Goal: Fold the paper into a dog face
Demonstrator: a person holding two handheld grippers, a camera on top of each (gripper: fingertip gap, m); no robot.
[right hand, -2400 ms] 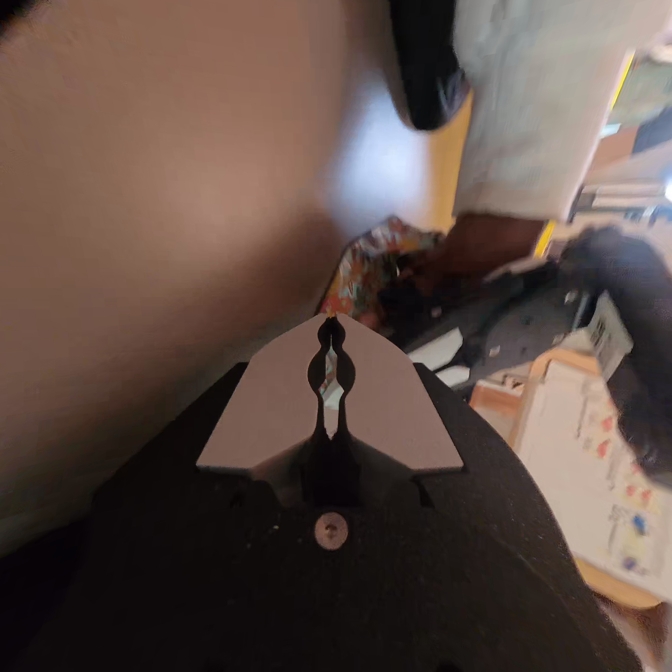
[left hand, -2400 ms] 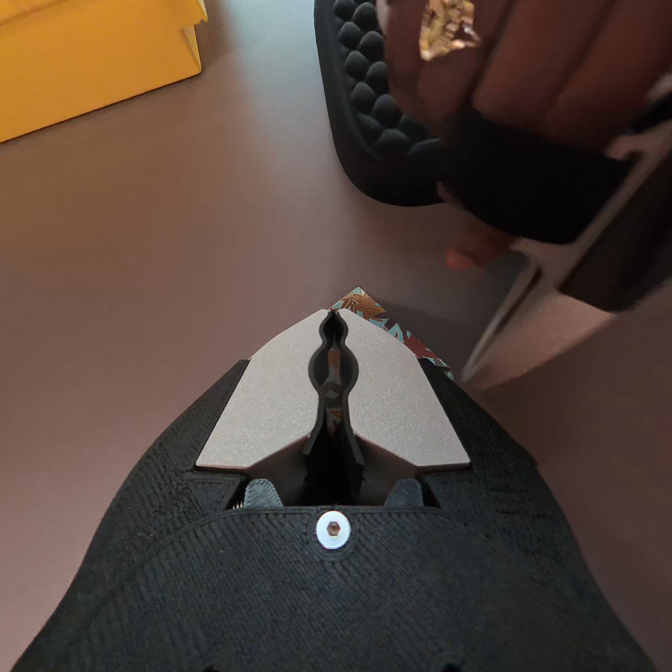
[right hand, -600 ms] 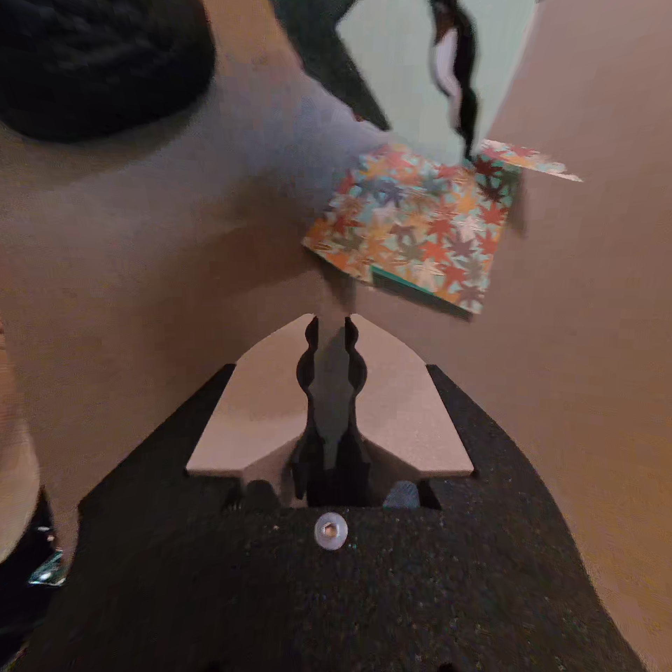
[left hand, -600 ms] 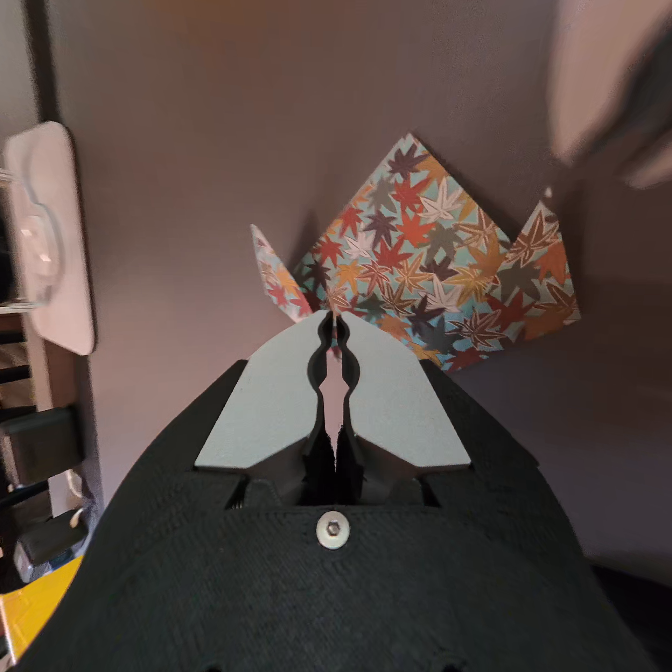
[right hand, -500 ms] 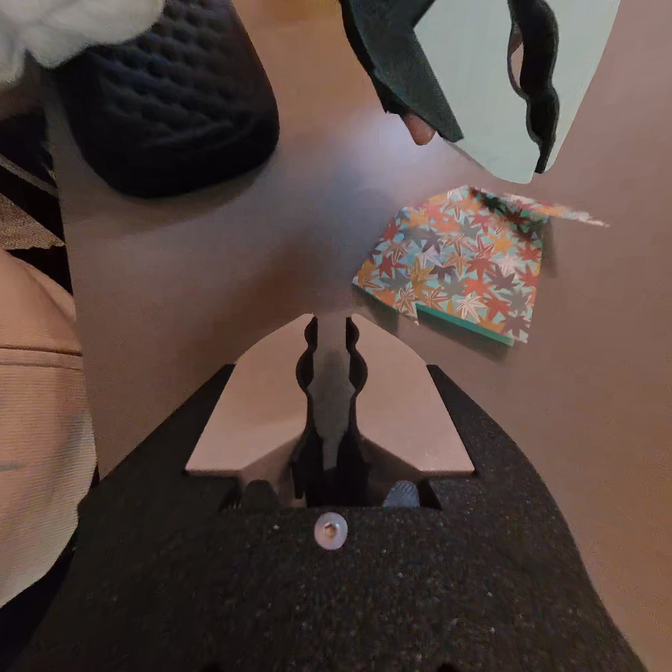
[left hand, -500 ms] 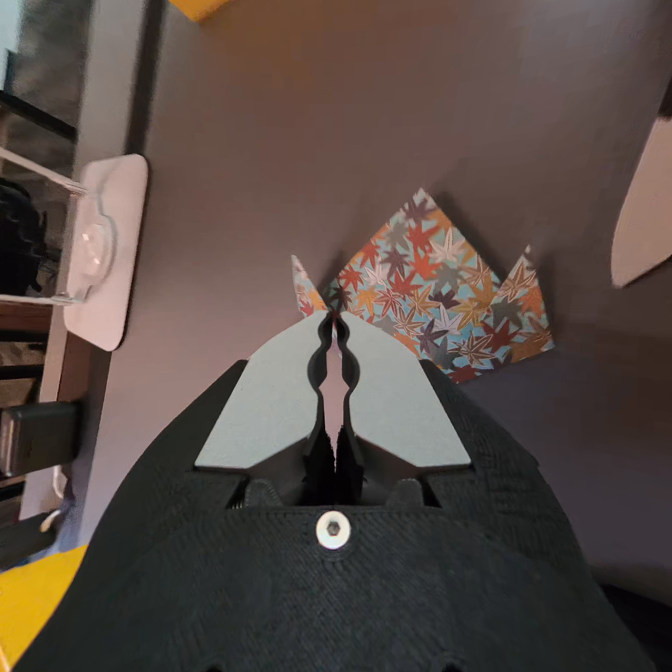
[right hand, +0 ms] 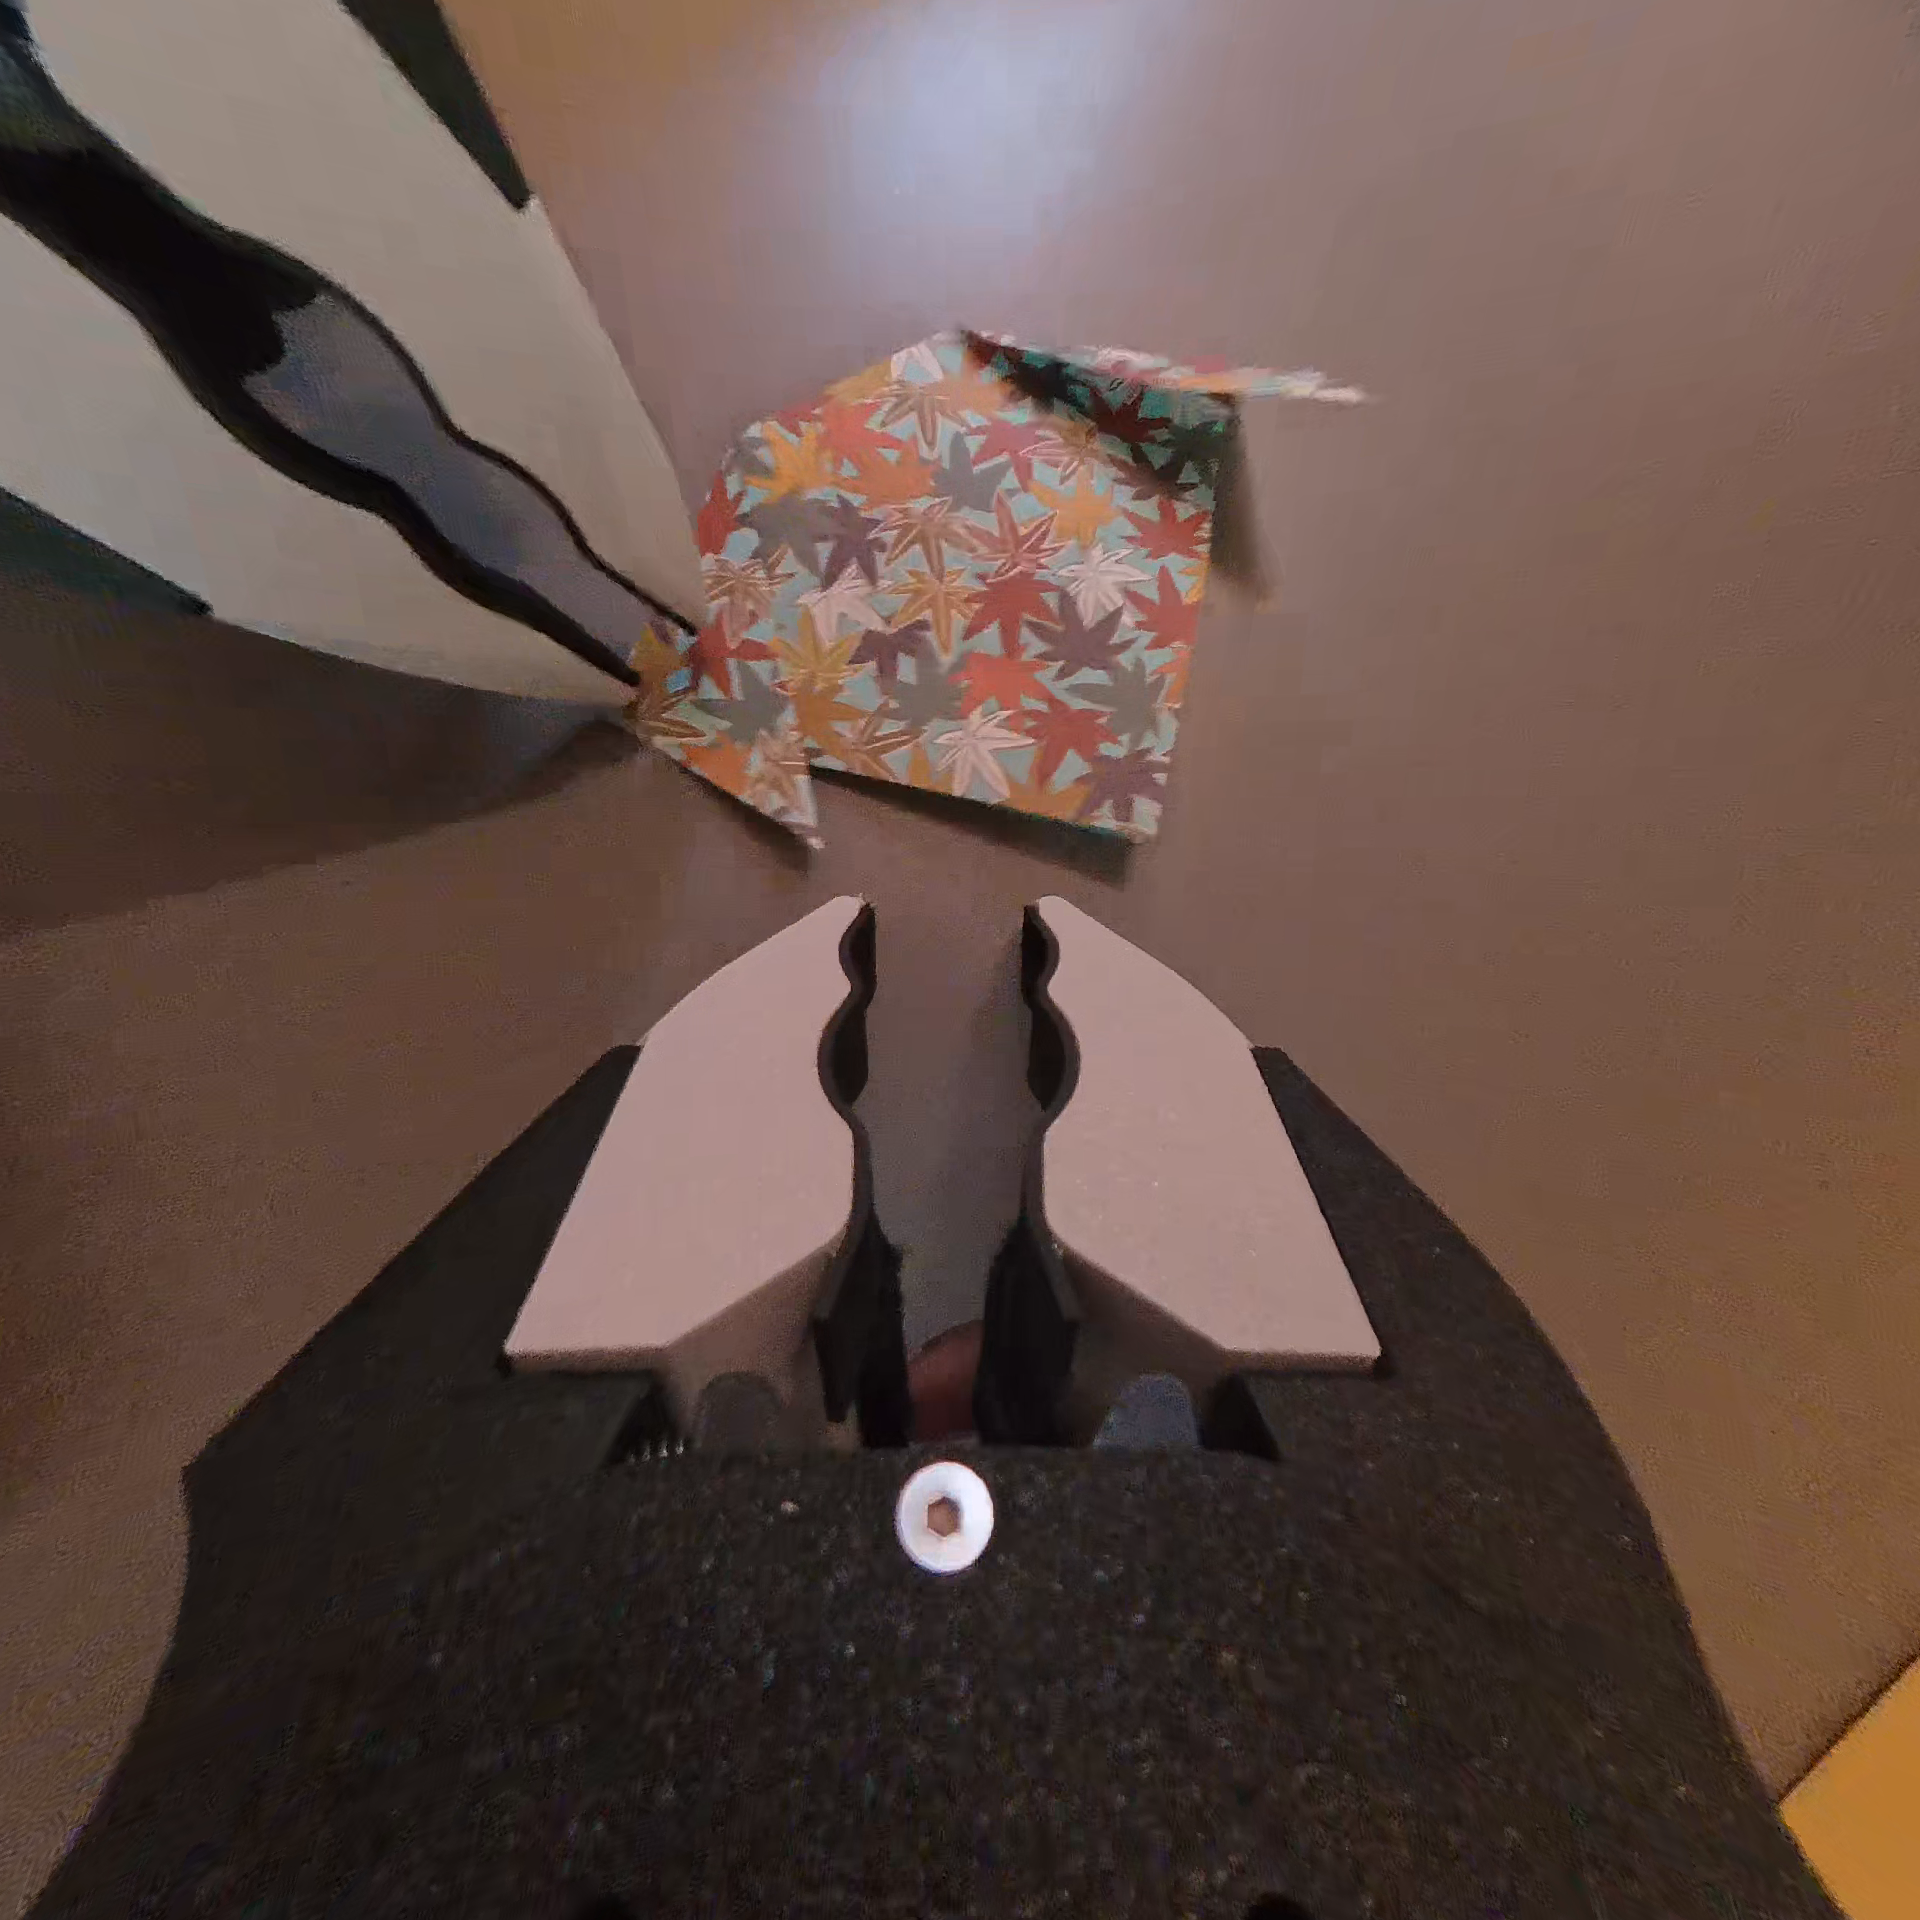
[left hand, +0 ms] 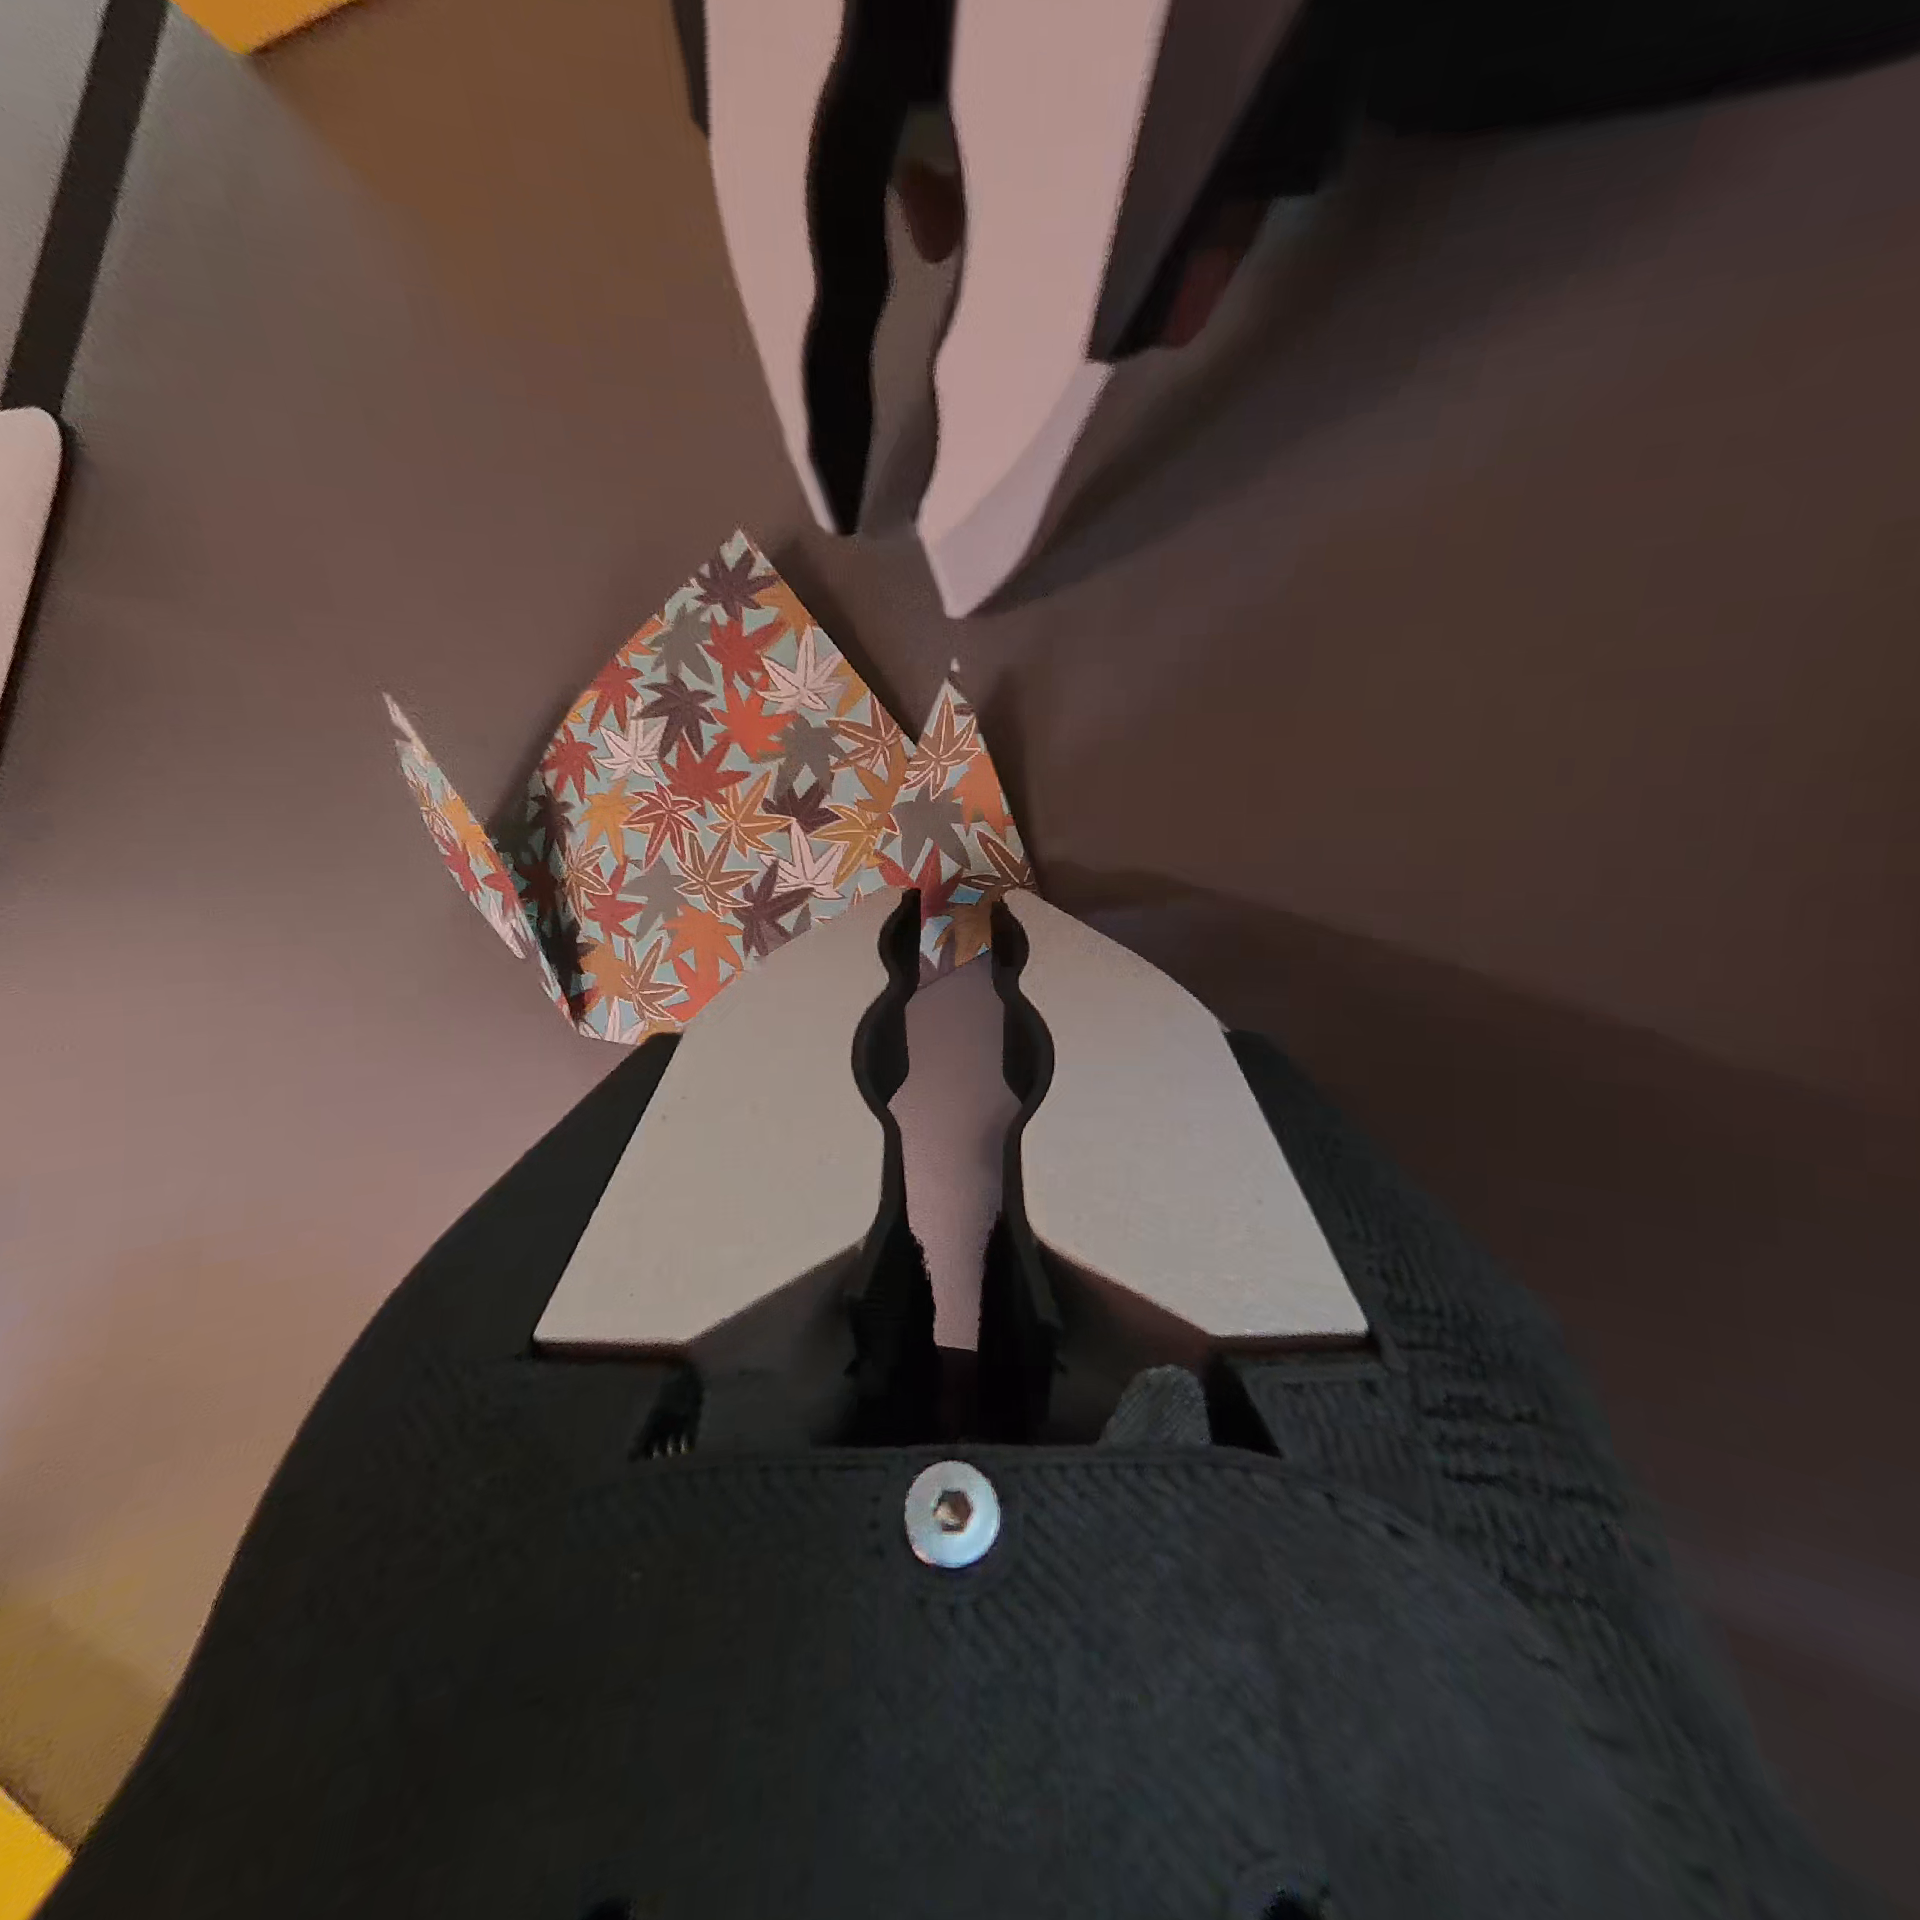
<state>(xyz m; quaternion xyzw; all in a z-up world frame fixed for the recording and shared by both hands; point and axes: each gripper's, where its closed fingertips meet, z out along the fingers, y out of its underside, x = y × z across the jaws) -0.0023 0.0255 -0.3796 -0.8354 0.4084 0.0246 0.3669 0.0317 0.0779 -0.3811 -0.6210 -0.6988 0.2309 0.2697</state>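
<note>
Folded paper (left hand: 748, 800), leaf-print, lies on the brown desk (left hand: 1455, 831), already creased into a pointed face shape with two ear flaps; one flap (left hand: 447, 821) stands up off the surface, the other (left hand: 961, 769) lies lower. Judged light, thin and limp: it will slide on the smooth desk under any sideways push, spring back along soft creases, and crumple or tear if pinched hard. Best hold looks like a flap tip or a free corner, with the other tool pinning the body flat. Left hand-held gripper (left hand: 954, 914): jaws parted by a narrow gap, tips at the paper's near corner below the lower flap; from the right wrist view its tips (right hand: 649, 665) meet that corner's edge, though whether paper sits between them or is only touched I cannot tell. It holds nothing firmly that I can see. Right hand-held gripper (right hand: 945, 914): jaws spread moderately, empty, hovering just short of the paper's (right hand: 956, 592) near edge, not touching. In the left view it (left hand: 894, 530) hangs close above the face's top point.
</note>
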